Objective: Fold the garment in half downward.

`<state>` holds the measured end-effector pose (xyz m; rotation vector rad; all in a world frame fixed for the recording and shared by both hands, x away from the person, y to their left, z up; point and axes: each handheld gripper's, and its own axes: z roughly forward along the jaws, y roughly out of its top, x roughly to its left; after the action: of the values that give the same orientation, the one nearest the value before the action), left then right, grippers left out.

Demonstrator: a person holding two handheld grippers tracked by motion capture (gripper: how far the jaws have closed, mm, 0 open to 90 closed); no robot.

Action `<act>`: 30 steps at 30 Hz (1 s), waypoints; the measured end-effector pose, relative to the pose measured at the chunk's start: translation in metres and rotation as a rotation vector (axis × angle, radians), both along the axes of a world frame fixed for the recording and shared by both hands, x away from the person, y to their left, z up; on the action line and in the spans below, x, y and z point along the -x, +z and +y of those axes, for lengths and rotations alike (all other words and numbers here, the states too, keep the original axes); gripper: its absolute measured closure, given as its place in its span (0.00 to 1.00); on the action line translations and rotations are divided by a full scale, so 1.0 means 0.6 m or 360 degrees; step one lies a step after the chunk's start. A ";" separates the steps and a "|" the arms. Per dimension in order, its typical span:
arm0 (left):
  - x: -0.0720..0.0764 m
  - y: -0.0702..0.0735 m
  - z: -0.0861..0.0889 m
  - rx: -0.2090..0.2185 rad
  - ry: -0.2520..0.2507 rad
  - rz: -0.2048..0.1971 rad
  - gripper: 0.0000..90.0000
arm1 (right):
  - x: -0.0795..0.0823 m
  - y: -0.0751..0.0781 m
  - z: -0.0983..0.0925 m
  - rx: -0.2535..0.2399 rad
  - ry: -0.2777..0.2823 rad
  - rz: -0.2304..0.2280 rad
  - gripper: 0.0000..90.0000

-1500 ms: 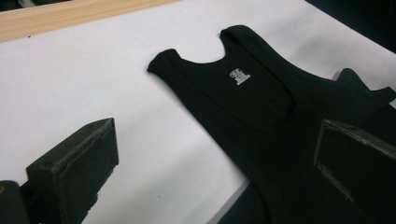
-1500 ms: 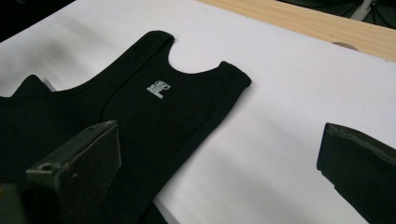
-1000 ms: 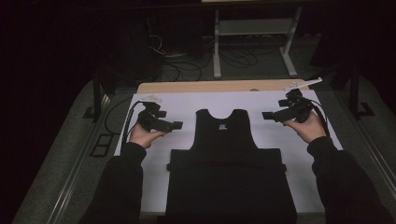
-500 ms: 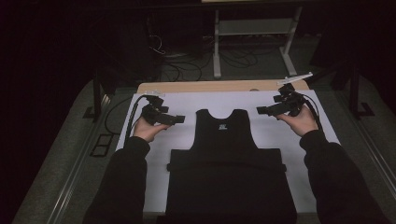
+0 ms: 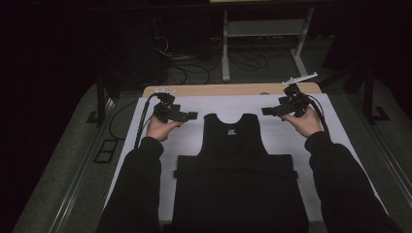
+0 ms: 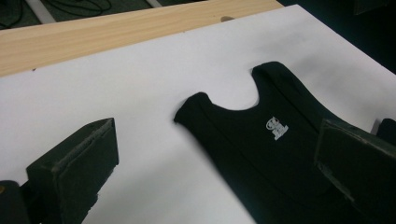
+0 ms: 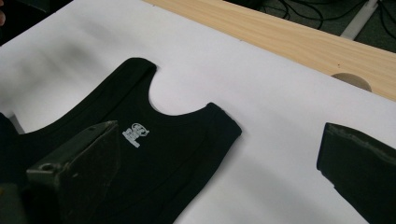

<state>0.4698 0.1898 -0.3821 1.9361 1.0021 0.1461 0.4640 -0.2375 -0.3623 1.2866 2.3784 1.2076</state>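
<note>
Nearest the person, the folded lower half of the black sleeveless fabric vest [image 5: 240, 174] lies flat at the near edge of the white sheet [image 5: 340, 141] covering the table, its hem part doubled into a wide band across the middle. That fold probably keeps the garment compact and square to the person, between the 2 dark-sleeved forearms that come in on either side of it.

Farther on, the vest's narrower chest with its small white printed logo [image 6: 276, 128] points toward the far edge, the 2 shoulder straps lying smooth on the sheet.

The left black handheld gripper [image 5: 187, 116] hovers above the sheet just beside the left strap, jaws wide apart and holding nothing; the right black handheld gripper [image 5: 269, 111] hovers likewise beside the right strap, also spread and empty. Each seems aimed inward at its own strap, which suggests a paired pick-up of the shoulders.

Beyond the sheet, a strip of bare pale wooden tabletop [image 5: 228, 90] runs along the far edge, with a round notch [image 7: 352, 79] cut in it.
</note>
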 end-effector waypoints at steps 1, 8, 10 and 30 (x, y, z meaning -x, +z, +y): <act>-0.003 -0.001 -0.002 -0.0002 -0.0004 -0.0002 0.00 | -0.002 -0.001 0.000 0.0008 0.0002 0.0001 0.00; -0.019 -0.020 -0.019 -0.0025 -0.0002 0.0036 0.00 | -0.016 -0.004 0.005 0.0021 0.0004 0.0013 0.00; -0.023 -0.025 -0.023 -0.0016 -0.0004 0.0051 0.00 | -0.018 -0.005 0.006 0.0010 0.0002 0.0012 0.01; -0.051 -0.075 -0.058 0.0036 0.0041 0.0152 0.00 | -0.060 -0.056 0.013 0.0019 -0.0085 0.0081 0.02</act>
<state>0.5002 0.1548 -0.4269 1.9251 1.0870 0.0567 0.4997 -0.2296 -0.3958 1.3841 2.3657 1.1578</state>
